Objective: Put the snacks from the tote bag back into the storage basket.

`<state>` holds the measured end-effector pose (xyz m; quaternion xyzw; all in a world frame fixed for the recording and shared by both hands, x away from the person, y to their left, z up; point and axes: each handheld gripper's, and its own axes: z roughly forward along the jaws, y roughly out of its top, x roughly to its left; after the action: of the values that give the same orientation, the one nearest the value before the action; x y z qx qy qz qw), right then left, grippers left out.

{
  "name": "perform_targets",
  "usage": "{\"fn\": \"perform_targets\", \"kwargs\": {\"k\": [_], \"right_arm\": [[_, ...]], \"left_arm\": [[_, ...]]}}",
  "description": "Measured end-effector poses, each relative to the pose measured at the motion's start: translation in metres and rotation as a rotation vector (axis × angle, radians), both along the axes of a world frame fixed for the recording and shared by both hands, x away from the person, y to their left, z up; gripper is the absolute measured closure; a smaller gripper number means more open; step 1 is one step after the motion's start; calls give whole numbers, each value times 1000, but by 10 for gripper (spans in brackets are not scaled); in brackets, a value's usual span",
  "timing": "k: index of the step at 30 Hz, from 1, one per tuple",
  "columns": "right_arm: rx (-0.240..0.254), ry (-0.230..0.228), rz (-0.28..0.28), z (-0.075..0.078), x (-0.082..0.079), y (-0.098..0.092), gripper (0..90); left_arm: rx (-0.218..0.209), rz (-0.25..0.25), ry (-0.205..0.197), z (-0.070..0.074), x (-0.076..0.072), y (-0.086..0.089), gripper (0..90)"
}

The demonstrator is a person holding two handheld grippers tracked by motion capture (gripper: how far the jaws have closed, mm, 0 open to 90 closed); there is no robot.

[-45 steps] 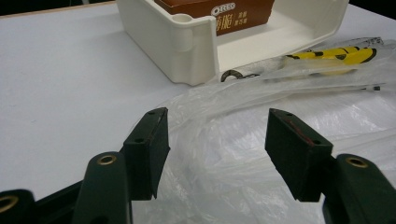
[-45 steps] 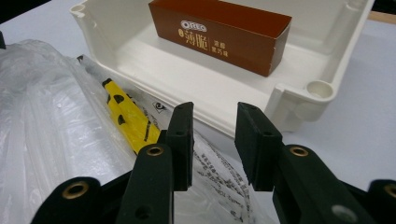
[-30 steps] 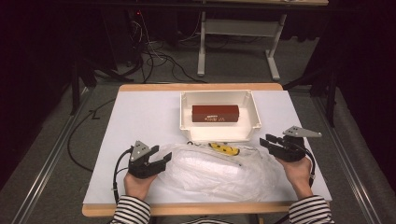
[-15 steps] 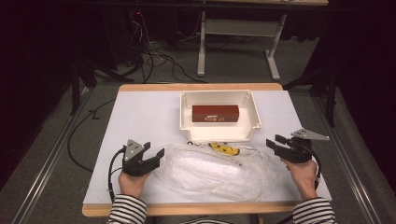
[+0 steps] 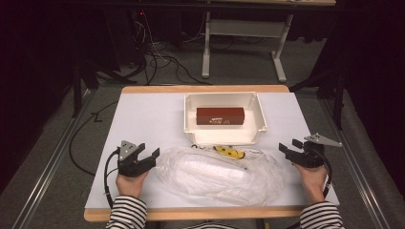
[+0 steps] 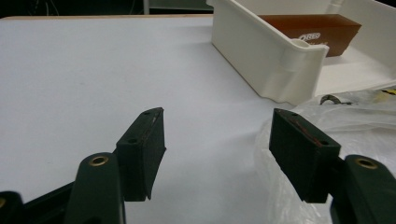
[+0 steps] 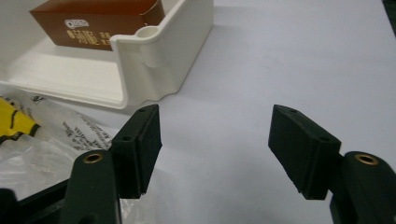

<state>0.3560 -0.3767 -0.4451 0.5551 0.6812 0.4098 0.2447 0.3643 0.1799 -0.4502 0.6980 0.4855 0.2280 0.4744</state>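
A crumpled clear plastic bag (image 5: 219,174) with something white inside lies on the white table near the front edge. A yellow item (image 5: 229,152) sits at the bag's far edge. My left gripper (image 5: 149,150) stands open just left of the bag, and its right jaw is beside the bag's edge (image 6: 355,112) with nothing between the jaws (image 6: 218,114). My right gripper (image 5: 289,145) is open just right of the bag. Its jaws have just been opening and hold nothing (image 7: 215,109). The bag (image 7: 42,144) and the yellow item (image 7: 14,121) lie to its left.
A white tray (image 5: 260,114) stands behind the bag at the table's middle and holds a brown box (image 5: 220,116). The tray's corner (image 6: 261,56) is ahead of the left gripper, and its other corner (image 7: 159,56) is ahead of the right one. Cables trail off the table's left side.
Both grippers have drawn outward from the bag, the left one to the left and the right one to the right. The right gripper's jaws stand wider apart.
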Motion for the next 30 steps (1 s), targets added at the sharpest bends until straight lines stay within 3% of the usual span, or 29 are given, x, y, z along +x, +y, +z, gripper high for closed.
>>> {"fn": "perform_targets", "kwargs": {"k": [11, 30], "right_arm": [[7, -21, -52, -13, 4, -6, 351], [-6, 0, -48, -30, 7, 0, 372]], "left_arm": [[9, 54, -11, -10, 14, 3, 329], [74, 76, 14, -25, 26, -6, 324]]}}
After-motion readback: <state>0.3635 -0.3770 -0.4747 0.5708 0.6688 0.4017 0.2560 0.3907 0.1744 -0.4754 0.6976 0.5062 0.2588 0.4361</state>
